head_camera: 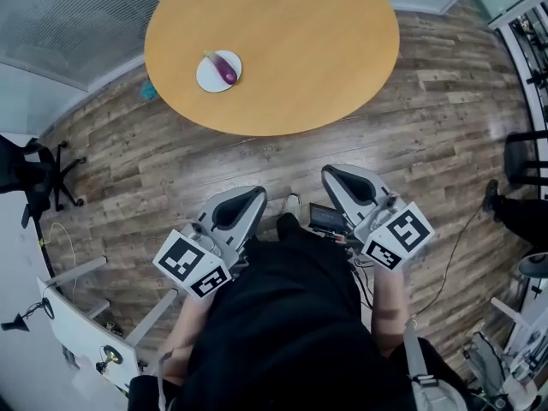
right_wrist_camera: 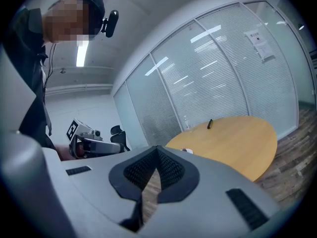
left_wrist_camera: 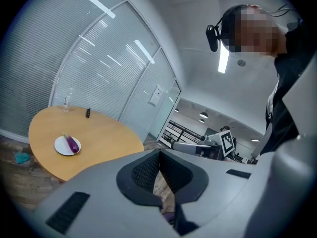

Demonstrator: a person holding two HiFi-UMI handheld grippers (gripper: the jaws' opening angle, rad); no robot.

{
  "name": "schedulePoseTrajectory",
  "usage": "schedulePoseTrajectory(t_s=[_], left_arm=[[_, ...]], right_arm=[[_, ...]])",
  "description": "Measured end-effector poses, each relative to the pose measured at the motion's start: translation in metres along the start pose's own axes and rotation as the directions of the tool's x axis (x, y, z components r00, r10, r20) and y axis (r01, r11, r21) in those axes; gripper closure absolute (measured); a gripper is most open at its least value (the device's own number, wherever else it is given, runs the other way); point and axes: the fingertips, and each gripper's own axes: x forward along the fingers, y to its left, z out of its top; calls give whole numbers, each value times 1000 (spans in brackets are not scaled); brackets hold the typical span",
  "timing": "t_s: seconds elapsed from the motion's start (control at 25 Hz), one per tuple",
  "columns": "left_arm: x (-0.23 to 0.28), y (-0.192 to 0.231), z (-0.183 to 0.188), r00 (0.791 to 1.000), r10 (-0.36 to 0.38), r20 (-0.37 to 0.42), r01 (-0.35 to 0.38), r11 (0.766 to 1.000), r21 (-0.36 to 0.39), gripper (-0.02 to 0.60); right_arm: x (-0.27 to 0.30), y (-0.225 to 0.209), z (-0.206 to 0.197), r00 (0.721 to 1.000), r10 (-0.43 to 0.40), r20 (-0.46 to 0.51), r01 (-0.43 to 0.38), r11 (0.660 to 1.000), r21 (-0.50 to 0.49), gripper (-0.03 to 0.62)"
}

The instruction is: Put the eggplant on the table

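Eggplant (head_camera: 225, 68) is seen on a plate (head_camera: 208, 77) on the worktop (head_camera: 300, 50), well apart from the left tool (head_camera: 253, 197) and right tool (head_camera: 332, 176) — both closed, empty — and could be knocked rolling by jaws opened late.

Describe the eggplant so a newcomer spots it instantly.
Start at the round light-wood table on the plank floor. Near its left edge in the head view sits a small white round plate. The glossy purple eggplant lies on it, the only purple thing there.
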Motion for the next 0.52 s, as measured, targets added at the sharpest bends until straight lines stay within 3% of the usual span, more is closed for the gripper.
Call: schedulePoseTrajectory(t_s=[0.28,0.52], left_arm=[[-20,11,0,1000,7,15,-7,1000,-3,571],[-29,6,-2,1000,-8,18,8,1000,-3,571]], right_arm=[[23,25,4,999,38,-15,-39,999,-29,577],[19,29,6,1000,12,-9,-13,999,-31,578]])
